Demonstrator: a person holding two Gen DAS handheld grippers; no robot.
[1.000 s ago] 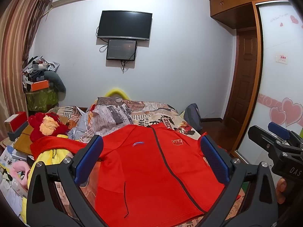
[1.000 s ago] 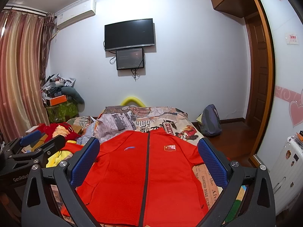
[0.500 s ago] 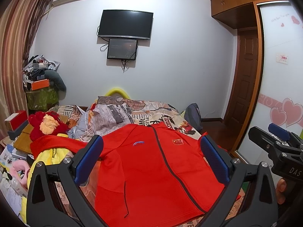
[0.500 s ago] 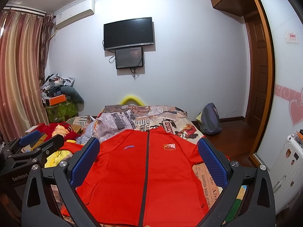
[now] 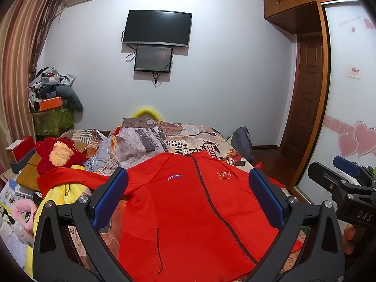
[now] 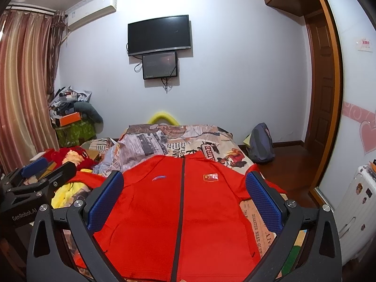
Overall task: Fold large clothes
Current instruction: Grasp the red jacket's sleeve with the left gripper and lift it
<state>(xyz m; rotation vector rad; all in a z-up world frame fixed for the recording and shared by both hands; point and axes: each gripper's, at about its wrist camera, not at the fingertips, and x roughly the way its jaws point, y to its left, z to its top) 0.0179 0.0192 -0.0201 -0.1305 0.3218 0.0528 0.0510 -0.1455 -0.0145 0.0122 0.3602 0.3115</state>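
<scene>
A red zip jacket lies flat and face up on the bed, collar toward the far wall, dark zipper down its middle. Its left sleeve stretches out to the left over yellow cloth. My left gripper hovers above the jacket's near half, open wide, nothing between its blue pads. My right gripper is likewise open and empty above the jacket. Each gripper shows in the other's view: the right one at the right edge, the left one at the left edge.
The bed carries a newspaper-print cover. A red plush toy, yellow cloth and clutter sit left of the bed. A grey backpack stands on the floor at right, near a wooden door. A white suitcase is at far right.
Almost nothing differs; both views drift very slightly and the jacket lies as before. Both grippers stay open.
</scene>
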